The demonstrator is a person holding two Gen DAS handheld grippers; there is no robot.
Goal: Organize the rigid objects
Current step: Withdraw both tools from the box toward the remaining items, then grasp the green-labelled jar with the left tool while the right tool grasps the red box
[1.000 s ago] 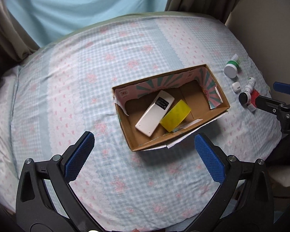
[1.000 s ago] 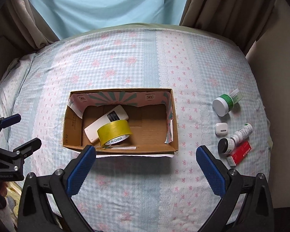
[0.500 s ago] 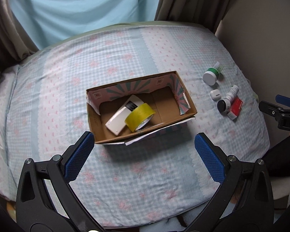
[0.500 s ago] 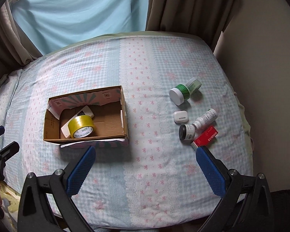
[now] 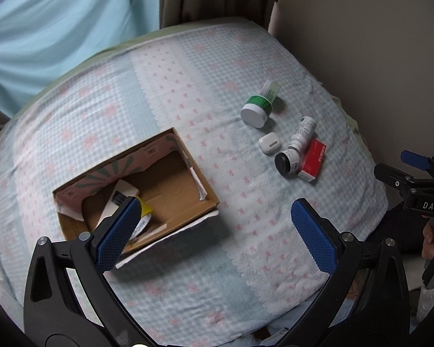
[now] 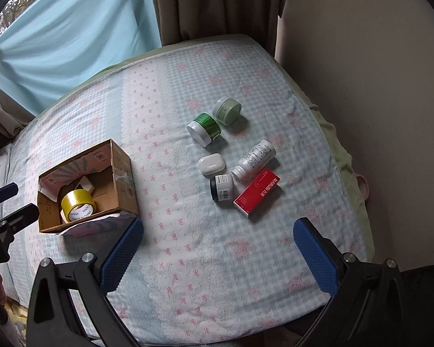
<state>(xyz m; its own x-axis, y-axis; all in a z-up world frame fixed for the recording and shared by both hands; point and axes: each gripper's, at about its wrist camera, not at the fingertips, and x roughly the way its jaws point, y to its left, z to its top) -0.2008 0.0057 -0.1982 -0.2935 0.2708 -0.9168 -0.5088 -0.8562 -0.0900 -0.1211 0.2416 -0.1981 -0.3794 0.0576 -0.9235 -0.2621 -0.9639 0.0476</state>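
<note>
A bed covered in a pale blue checked quilt with pink bows [image 6: 188,231] carries an open brown cardboard box [image 6: 121,167] on its left part. Inside the box lie a yellow roll of packing tape [image 6: 77,204] and a white rectangular remote control [image 5: 121,196], so two items appear sorted. Well apart to the right, six small items wait in a loose cluster: a white jar with a green band [image 6: 204,129], a pale green round jar [image 6: 227,110], a white earbud case [image 6: 212,164], a white plastic bottle [image 6: 254,156], a small black-capped jar [image 6: 222,187] and a red flat carton [image 6: 257,192]. The right gripper [image 6: 217,253] hangs above the quilt near this cluster, jaws wide and empty. The left gripper [image 5: 214,231] hangs near the box, jaws also wide and empty. By this reckoning, most of the sorting remains.
</note>
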